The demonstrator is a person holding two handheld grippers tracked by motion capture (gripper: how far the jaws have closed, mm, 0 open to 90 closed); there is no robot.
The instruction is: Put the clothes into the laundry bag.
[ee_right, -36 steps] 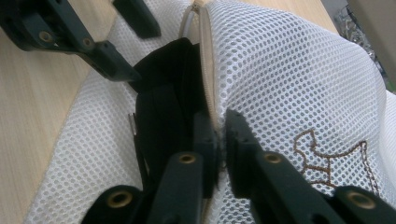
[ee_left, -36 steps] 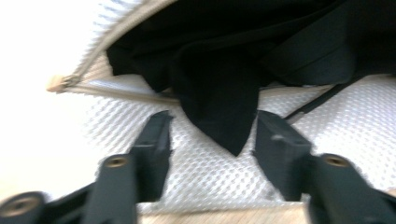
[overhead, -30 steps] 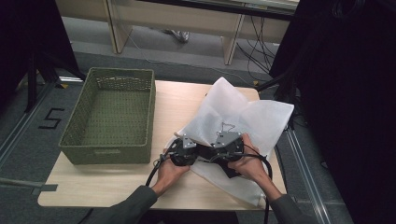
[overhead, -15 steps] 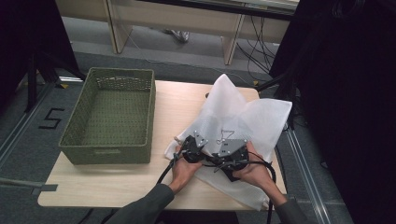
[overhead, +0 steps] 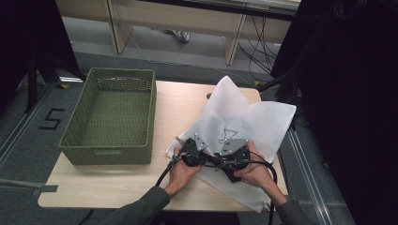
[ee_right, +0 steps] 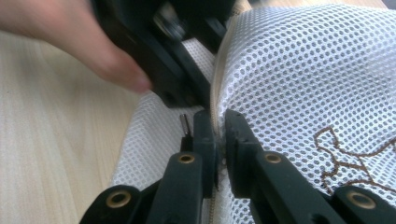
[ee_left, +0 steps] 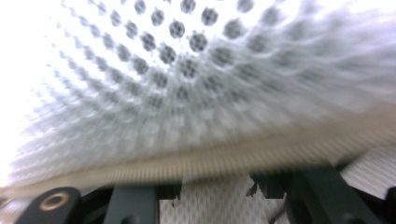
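A white mesh bag with a brown stitched figure lies on the right half of the table, its far flaps standing up. Both grippers meet at its near left edge. My right gripper is shut on the bag's zipper seam, and in the high view it sits beside the left one. My left gripper has just been opening its jaws. In the left gripper view they stand apart with mesh between them, not pressed. Blurred mesh and the beige zipper tape hang close above.
A green woven basket stands empty on the left of the wooden table. A thumb of the left hand shows near the right gripper's jaws. Cables trail from both grippers toward the table's near edge.
The left hand and its gripper have slid a little to the right, up against the right gripper. The right gripper still pinches the zipper seam.
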